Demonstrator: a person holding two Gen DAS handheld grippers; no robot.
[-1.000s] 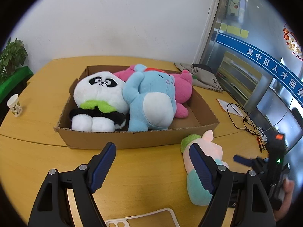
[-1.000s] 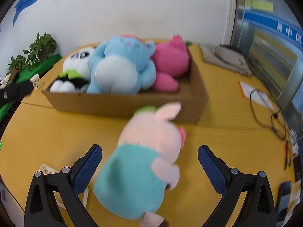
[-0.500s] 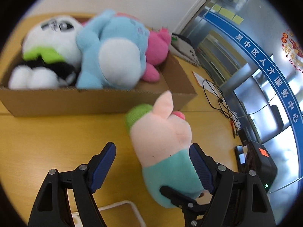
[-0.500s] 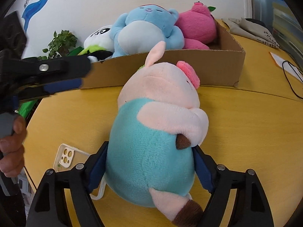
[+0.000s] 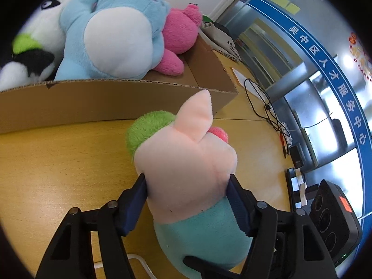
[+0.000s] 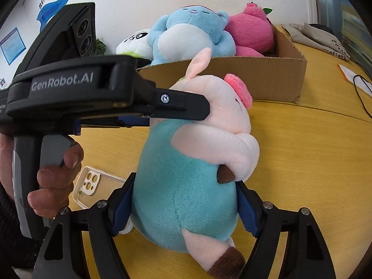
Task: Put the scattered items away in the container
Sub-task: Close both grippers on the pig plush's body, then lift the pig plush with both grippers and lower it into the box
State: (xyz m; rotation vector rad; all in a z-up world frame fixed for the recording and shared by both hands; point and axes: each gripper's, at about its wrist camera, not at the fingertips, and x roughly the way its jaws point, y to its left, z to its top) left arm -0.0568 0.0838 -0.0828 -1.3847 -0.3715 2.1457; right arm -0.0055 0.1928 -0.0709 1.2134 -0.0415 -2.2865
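A pink pig plush in a teal dress (image 5: 186, 169) (image 6: 186, 176) lies on the yellow table just in front of the cardboard box (image 5: 104, 102) (image 6: 267, 76). My left gripper (image 5: 188, 200) is shut on its pink head. My right gripper (image 6: 183, 209) is shut on its teal body. The left gripper's arm (image 6: 93, 93) crosses the right wrist view at the left. The box holds a panda plush (image 5: 32, 37), a blue plush (image 5: 111, 34) (image 6: 190, 37) and a pink plush (image 5: 179, 32) (image 6: 251, 30).
A white phone case (image 6: 93, 183) lies on the table left of the pig. Grey cloth bags (image 6: 320, 41) lie behind the box at the right. A black cable (image 5: 262, 107) and papers (image 6: 351, 74) lie to the right. A plant stands behind the box at the left.
Both grippers have closed in on the pig plush. The left gripper moved forward and shut on its head; the right gripper's fingers tightened on the teal body.
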